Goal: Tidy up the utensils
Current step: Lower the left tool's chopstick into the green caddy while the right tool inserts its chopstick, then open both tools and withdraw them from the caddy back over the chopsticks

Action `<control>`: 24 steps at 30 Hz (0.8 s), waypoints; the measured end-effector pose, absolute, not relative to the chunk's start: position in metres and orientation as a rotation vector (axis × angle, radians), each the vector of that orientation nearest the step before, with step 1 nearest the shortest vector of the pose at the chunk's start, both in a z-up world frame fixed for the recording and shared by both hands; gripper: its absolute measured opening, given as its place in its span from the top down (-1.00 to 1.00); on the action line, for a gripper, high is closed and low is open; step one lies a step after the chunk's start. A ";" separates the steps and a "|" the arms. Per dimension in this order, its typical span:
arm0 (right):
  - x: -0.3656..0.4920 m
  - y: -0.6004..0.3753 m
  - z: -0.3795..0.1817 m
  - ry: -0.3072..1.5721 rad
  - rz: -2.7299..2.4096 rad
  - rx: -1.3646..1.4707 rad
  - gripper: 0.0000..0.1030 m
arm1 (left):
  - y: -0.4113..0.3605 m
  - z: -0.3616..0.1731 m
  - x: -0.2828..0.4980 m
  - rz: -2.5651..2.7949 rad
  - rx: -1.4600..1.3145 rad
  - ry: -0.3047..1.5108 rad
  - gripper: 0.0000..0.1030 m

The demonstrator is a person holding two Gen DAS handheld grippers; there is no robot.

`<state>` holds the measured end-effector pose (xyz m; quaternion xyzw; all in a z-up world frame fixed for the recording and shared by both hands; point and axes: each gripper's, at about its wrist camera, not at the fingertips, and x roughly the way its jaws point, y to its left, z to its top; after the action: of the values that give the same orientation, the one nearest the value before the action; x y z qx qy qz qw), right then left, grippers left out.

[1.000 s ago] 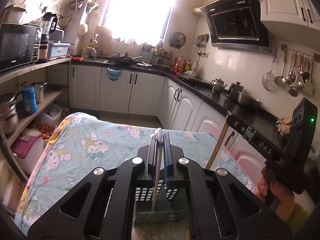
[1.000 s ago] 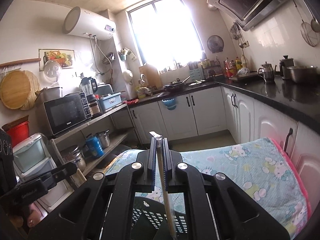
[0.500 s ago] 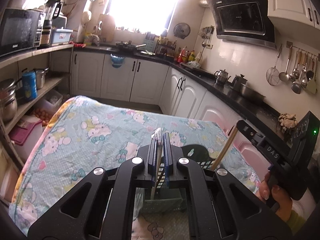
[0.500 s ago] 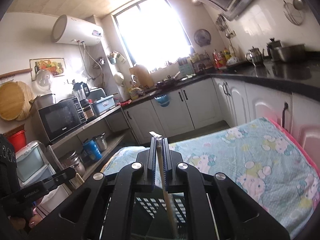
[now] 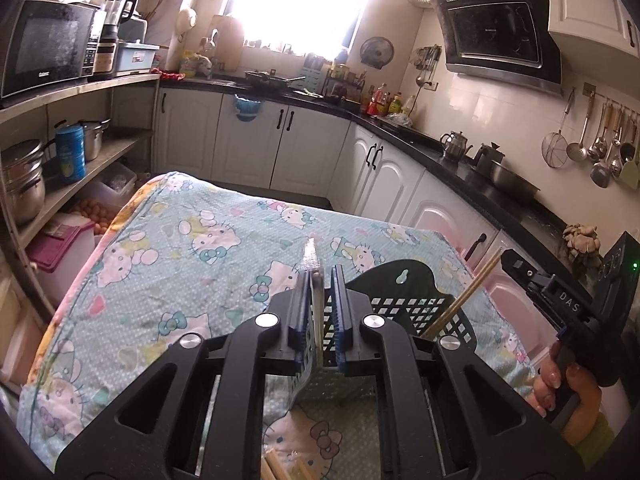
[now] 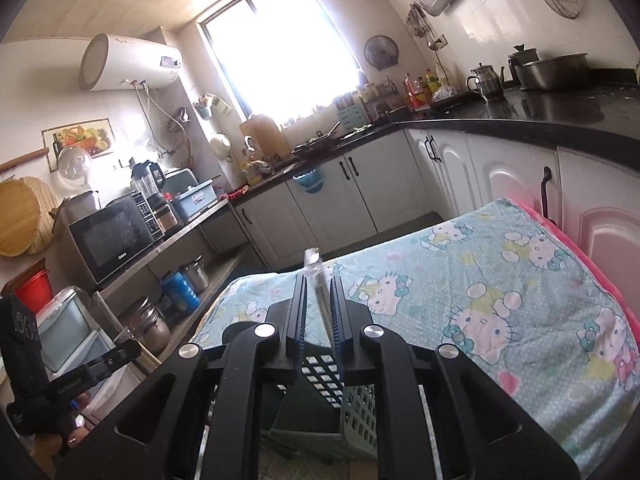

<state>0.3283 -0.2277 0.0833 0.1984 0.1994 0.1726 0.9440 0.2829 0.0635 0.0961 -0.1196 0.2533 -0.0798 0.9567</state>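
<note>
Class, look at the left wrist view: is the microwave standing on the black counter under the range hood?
No: the microwave sits on a shelf at the far left, across from the range hood.

A pale blue cloth (image 5: pixel 224 248) printed with white cartoon cats, small white dots and pastel bows covers the table, edged in pink and yellow at the near left side. On it stands a dark green plastic basket (image 5: pixel 408 300) with a square-grid pattern of holes, and a tan wooden chopstick (image 5: pixel 464 300) leans in it. Both grippers are black with blue pads, the left gripper (image 5: pixel 323 308) around a silvery wrapped utensil (image 5: pixel 314 280) and the right gripper (image 6: pixel 318 312) around a clear-wrapped brownish stick (image 6: pixel 320 292); the cabinets (image 5: pixel 280 148) are white under a black counter (image 6: pixel 520 116).
</note>
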 end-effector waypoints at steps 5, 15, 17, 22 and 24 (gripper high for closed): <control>0.319 -0.233 0.084 0.427 0.373 0.415 0.27 | 0.063 0.094 0.277 -0.157 -0.243 0.525 0.70; 0.293 -0.231 0.083 0.487 0.366 0.328 0.01 | 0.067 0.088 0.263 -0.145 -0.256 0.551 0.16; 0.286 -0.231 0.081 0.503 0.359 0.304 -0.03 | 0.068 0.088 0.258 -0.144 -0.263 0.555 0.00; 0.272 -0.229 0.077 0.529 0.356 0.254 -0.09 | 0.073 0.085 0.244 -0.132 -0.271 0.565 -0.31; 0.266 -0.227 0.075 0.536 0.362 0.237 -0.10 | 0.073 0.084 0.238 -0.131 -0.269 0.566 -0.46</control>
<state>0.2662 -0.2274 0.0755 0.1161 0.2630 0.1776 0.9412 0.2380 0.0734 0.0839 -0.1325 0.2783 -0.0644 0.9491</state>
